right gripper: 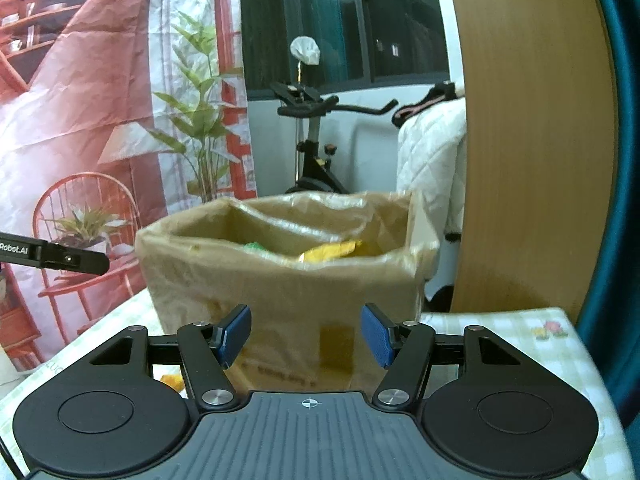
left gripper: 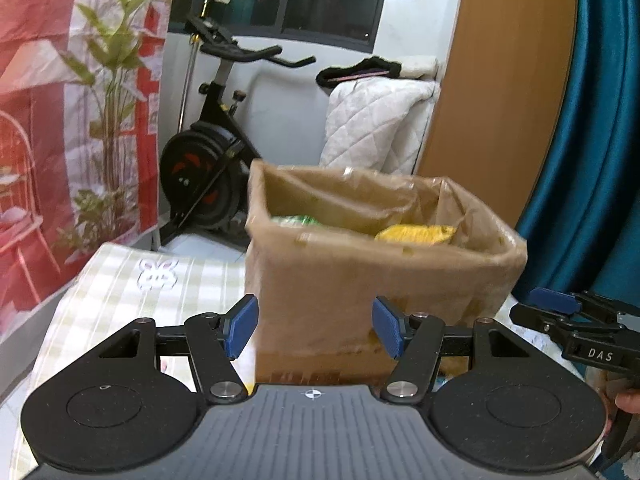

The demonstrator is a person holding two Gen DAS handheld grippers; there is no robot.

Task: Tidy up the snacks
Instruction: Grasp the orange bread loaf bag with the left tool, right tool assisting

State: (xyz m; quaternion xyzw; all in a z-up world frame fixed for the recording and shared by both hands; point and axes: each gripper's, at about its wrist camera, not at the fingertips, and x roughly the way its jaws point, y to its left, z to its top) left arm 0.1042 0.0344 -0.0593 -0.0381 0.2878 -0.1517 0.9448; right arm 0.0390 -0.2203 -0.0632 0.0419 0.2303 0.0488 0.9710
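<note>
A brown cardboard box (left gripper: 360, 280) (right gripper: 280, 292) stands open-topped on the checked tablecloth (left gripper: 120, 280) (right gripper: 500, 332). Inside it lie a yellow snack pack (left gripper: 416, 234) (right gripper: 332, 250) and a green one (left gripper: 296, 221) (right gripper: 254, 246). My left gripper (left gripper: 316, 326) is open just in front of the box, with nothing between its blue pads. My right gripper (right gripper: 306, 334) is also open and empty, facing the box from the other side. Each gripper shows at the edge of the other's view: the right gripper (left gripper: 560, 308) and the left gripper (right gripper: 72, 258). An orange scrap of packaging (right gripper: 172, 380) lies on the cloth, mostly hidden.
Behind the table stand an exercise bike (left gripper: 208, 168) (right gripper: 316, 148) and a white quilt (left gripper: 372, 124). A red printed backdrop (left gripper: 48, 120) hangs at the left, a wooden panel (left gripper: 500, 80) and a teal curtain (left gripper: 592, 160) at the right. The table's far edge is just beyond the box.
</note>
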